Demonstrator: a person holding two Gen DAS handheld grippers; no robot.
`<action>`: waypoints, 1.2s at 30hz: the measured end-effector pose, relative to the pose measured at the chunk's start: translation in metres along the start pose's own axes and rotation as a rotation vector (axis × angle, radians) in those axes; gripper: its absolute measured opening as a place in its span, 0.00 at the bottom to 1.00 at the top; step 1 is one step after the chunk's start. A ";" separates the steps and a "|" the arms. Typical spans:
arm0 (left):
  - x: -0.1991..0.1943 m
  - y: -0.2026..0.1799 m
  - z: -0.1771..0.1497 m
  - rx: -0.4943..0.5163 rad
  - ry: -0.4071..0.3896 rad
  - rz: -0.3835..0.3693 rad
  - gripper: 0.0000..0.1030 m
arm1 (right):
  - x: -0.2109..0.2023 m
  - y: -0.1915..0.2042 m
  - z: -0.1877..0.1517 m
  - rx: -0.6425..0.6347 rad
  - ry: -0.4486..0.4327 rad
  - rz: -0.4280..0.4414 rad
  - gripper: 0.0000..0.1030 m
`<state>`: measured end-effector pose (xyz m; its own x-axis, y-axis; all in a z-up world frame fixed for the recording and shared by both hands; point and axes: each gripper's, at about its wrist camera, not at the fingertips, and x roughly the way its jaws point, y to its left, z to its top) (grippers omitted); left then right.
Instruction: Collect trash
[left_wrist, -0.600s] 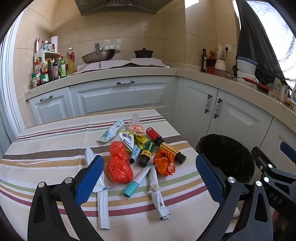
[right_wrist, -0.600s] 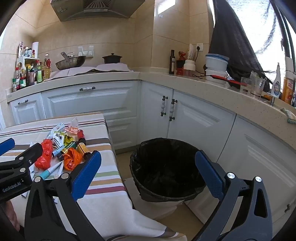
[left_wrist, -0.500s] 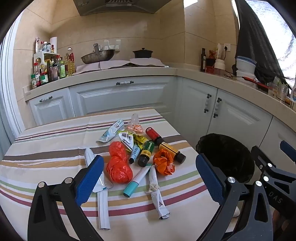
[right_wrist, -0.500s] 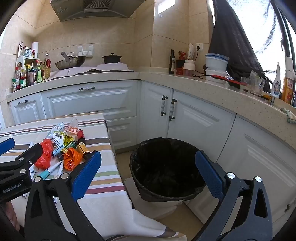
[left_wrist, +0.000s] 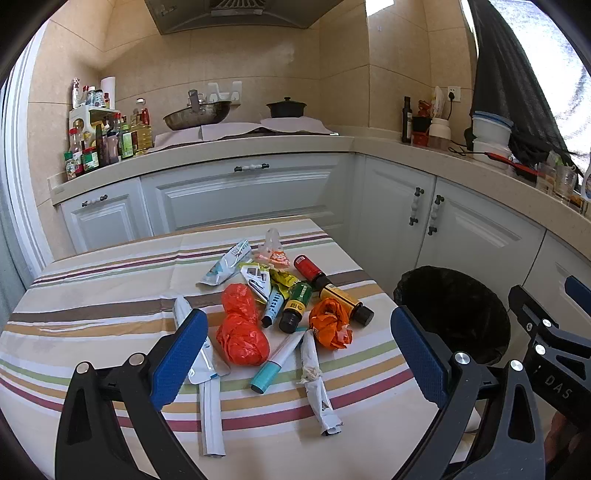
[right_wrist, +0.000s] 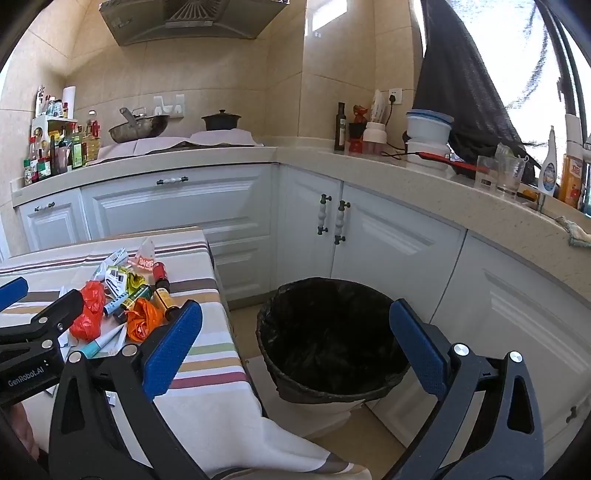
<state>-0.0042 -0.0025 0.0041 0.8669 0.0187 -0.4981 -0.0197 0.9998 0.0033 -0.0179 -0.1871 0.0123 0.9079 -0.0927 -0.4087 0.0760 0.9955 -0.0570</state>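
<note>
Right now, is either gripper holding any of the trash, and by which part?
Nothing is held. The left gripper and right gripper are both open and empty.

The left claw's blue pad (left_wrist: 179, 354) is covering part of the white wrapper (left_wrist: 211, 413) lying near the front of the worktop (left_wrist: 92, 295), so its upper half is mostly getting lost behind it. In the right wrist view the left claw (right_wrist: 22, 325) is getting cut off by the left edge and it's blocking the near side of the trash pile; the red bag (right_wrist: 86, 321) is only half showing. The trash can (left_wrist: 452, 314) is sitting partly behind the right claw (left_wrist: 554, 354) in the left wrist view. Labels on the little bottles (left_wrist: 297, 306) are coming out too small to read, and so are the spice jars (left_wrist: 79, 162) on the counter. Inside of the bin liner (right_wrist: 328, 332) is just reading as black.
</note>
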 end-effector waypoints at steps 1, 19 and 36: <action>0.000 0.000 0.000 0.001 0.000 0.001 0.94 | 0.000 0.001 0.000 -0.001 0.000 -0.001 0.96; -0.002 0.001 0.002 0.013 -0.002 0.012 0.94 | -0.005 -0.009 0.006 0.002 -0.009 -0.008 0.96; -0.001 0.002 0.003 0.015 0.001 0.011 0.94 | -0.006 -0.009 0.005 0.003 -0.009 -0.008 0.96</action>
<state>-0.0034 -0.0008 0.0066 0.8661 0.0293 -0.4990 -0.0216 0.9995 0.0211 -0.0219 -0.1956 0.0195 0.9110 -0.1000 -0.4000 0.0841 0.9948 -0.0572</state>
